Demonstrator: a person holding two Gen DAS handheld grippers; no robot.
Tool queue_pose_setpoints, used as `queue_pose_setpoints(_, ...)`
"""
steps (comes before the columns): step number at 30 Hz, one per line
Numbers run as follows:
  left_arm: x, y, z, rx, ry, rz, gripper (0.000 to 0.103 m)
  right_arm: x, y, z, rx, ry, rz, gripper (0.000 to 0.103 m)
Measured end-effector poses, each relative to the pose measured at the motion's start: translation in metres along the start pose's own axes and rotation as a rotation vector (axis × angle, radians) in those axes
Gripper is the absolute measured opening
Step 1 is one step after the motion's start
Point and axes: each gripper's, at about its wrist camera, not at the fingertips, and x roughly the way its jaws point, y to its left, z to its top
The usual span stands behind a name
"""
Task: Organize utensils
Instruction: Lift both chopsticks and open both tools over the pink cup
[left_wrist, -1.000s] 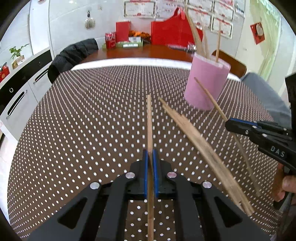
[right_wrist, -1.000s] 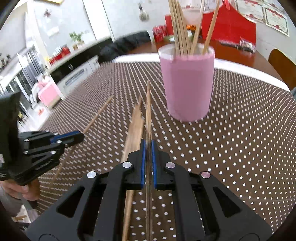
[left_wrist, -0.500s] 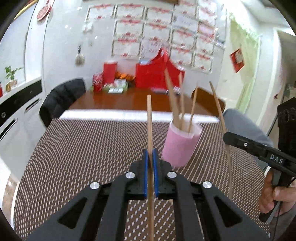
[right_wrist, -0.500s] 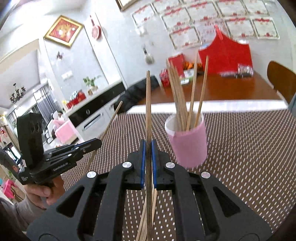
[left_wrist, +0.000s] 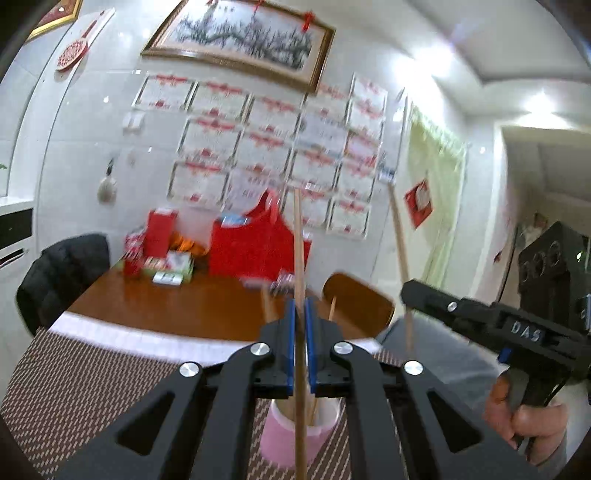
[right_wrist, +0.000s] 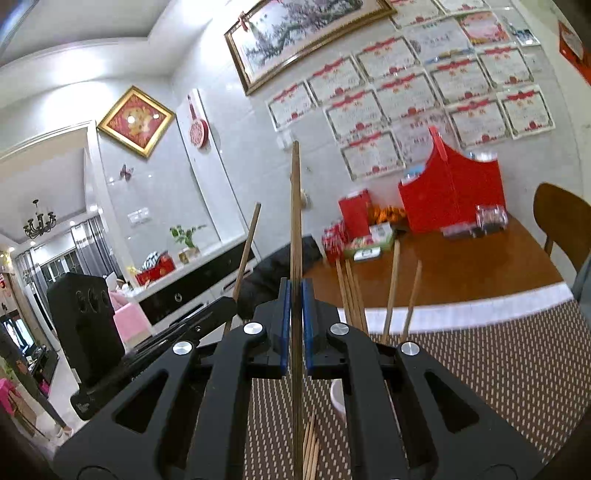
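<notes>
My left gripper (left_wrist: 300, 306) is shut on a wooden chopstick (left_wrist: 298, 251) that sticks up past its blue pads. Below it, partly hidden by the jaws, stands the pink cup (left_wrist: 284, 439) with several chopsticks inside. To the right, my right gripper (left_wrist: 406, 291) holds its own chopstick (left_wrist: 399, 240) upright. In the right wrist view the right gripper (right_wrist: 295, 288) is shut on a darker chopstick (right_wrist: 295, 206). The left gripper (right_wrist: 229, 302) is to its left, also shut on a chopstick (right_wrist: 247, 243). The cup's rim (right_wrist: 338, 400) shows low down, and loose chopsticks (right_wrist: 310, 450) lie on the cloth.
A brown dotted tablecloth (left_wrist: 74, 387) covers the near table. Beyond it is a wooden table (left_wrist: 184, 306) with red bags (left_wrist: 255, 251) and boxes, a wooden chair (left_wrist: 354, 302) and a black jacket (left_wrist: 62, 273). A person's hand (left_wrist: 528, 417) grips the right handle.
Both grippers have risen from the tabletop and tilted up to nearly level, each carrying its chopstick. The pink cup has dropped from the middle of each view to the bottom.
</notes>
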Motion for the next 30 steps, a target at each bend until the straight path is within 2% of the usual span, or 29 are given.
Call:
queue_pose_setpoints(5,0.017,-0.003,0.013,-0.030,-0.122,-0.041,0.006,0.010,-0.004,0.025,-0.015,-0.069,0.001,0.006)
queue_pose_setpoints(9,0.034,-0.007,0.015,-0.035,-0.182,-0.039,0.006,0.019,-0.014,0.036,-0.016,-0.124,-0.014,0.006)
queue_pose_setpoints(16,0.074,0.002,-0.001,-0.071,-0.178,-0.015,0.006,0.044,-0.054,0.022,0.031,-0.157,-0.062,0.006)
queue_pose_setpoints(19,0.085,0.007,-0.008,-0.082,-0.172,-0.004,0.006,0.055,-0.068,0.017,0.039,-0.125,-0.078,0.006)
queue_pose_setpoints(30,0.101,0.009,-0.028,-0.059,-0.107,0.006,0.006,0.074,-0.068,0.005,0.009,-0.071,-0.088,0.007)
